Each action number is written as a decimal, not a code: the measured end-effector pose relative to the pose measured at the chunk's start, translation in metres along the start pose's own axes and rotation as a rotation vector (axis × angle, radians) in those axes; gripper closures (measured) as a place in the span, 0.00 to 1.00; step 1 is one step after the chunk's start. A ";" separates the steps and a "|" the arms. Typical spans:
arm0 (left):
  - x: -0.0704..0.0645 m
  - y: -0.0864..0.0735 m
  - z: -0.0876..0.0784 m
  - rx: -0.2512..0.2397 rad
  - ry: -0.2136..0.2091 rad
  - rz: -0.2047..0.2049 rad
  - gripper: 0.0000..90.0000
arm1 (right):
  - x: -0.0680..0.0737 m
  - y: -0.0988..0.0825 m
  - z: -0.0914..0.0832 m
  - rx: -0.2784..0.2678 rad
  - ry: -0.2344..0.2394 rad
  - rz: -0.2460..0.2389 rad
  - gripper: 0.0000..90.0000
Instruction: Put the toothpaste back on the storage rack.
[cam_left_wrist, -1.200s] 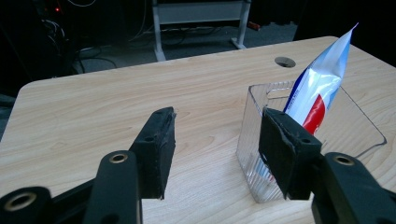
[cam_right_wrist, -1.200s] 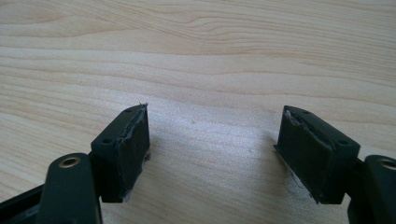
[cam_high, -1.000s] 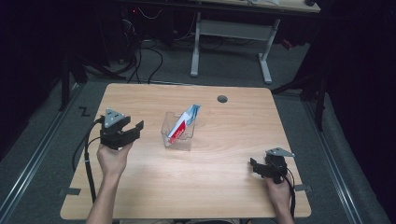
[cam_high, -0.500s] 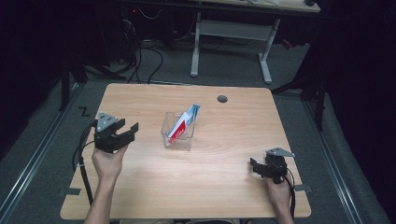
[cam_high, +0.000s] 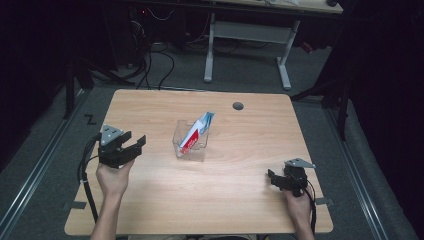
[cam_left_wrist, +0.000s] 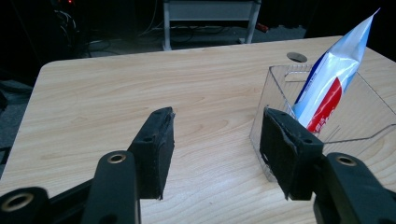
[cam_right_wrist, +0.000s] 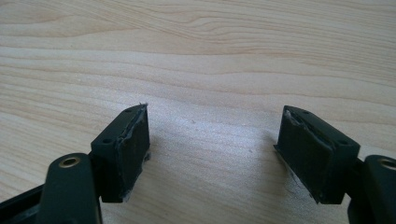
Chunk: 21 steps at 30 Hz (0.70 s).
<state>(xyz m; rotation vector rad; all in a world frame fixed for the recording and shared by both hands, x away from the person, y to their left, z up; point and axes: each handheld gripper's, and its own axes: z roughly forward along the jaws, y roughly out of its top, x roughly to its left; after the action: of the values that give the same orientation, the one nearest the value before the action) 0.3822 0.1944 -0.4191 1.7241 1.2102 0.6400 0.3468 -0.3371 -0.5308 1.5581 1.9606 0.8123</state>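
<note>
Left gripper (cam_left_wrist: 215, 149) jaws apart, nothing between them, held above the table (cam_left_wrist: 116, 93). Just ahead to its right stands a clear container (cam_left_wrist: 280, 88) with a red-white-blue pouch (cam_left_wrist: 331, 79) leaning inside. Right gripper (cam_right_wrist: 212, 154) also open and empty, low over bare tabletop, well apart from the container.

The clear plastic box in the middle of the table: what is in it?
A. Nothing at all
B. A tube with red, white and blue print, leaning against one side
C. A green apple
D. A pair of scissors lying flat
B: the clear plastic box holds a red, white and blue tube that leans, its top end sticking out above the rim.
</note>
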 end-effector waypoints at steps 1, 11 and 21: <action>0.000 -0.001 0.000 0.001 0.001 -0.002 0.50 | 0.000 0.000 0.000 0.000 0.000 0.000 0.28; 0.001 -0.010 0.001 0.014 0.003 -0.008 0.50 | 0.000 0.000 0.000 0.001 0.001 -0.001 0.28; 0.003 -0.019 0.002 0.021 -0.005 -0.031 0.49 | 0.000 0.000 0.000 0.000 0.001 -0.002 0.28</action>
<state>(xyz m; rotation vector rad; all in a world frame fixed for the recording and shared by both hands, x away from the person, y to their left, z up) 0.3763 0.1988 -0.4365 1.7197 1.2422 0.6062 0.3467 -0.3370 -0.5308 1.5564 1.9623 0.8123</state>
